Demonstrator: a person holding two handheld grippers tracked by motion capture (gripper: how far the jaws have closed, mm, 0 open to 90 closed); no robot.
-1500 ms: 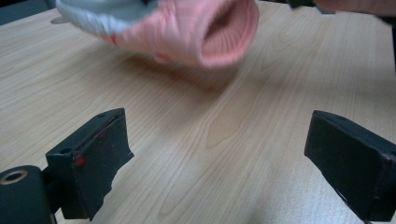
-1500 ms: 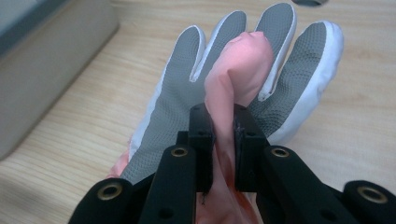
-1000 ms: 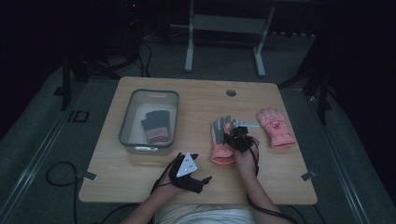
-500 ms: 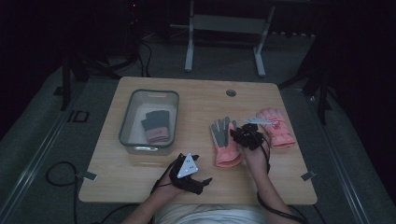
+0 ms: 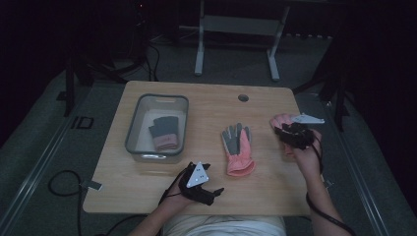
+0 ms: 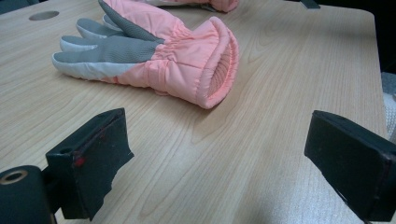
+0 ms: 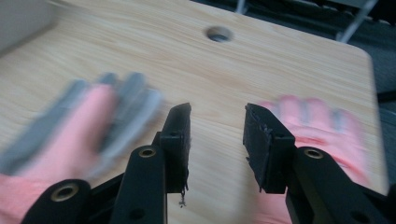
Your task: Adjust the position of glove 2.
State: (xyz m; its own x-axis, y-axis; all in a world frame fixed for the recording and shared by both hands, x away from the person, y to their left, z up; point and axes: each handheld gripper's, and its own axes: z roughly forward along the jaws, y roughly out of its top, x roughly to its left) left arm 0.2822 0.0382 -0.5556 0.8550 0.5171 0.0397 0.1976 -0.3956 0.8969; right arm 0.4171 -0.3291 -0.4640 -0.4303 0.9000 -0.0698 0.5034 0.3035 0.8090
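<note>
A pink glove with grey palm [image 5: 238, 150] lies flat mid-table; its cuff faces my left gripper [image 5: 212, 181], which rests near the front edge. In the left gripper view that glove [image 6: 154, 56] lies just beyond the wide-open jaws of the left gripper [image 6: 219, 154], with only bare wood between them. A second pink glove [image 5: 279, 120] lies at the right, partly under my right gripper [image 5: 285, 132], which hovers above it. In the blurred right gripper view the right gripper [image 7: 217, 126] has just been opening; nothing is between its jaws, with the gloves [image 7: 88, 121] [image 7: 322, 126] to either side.
A grey bin [image 5: 132, 129] at the table's left holds a dark glove with pink cuff [image 5: 164, 132]. A cable hole [image 5: 243, 98] sits near the far edge. Table legs and cables lie on the floor beyond.
My right gripper left the middle glove, rose and moved right to above the right-hand glove, its jaws parting. The middle glove stays on the table. The left gripper kept still.
</note>
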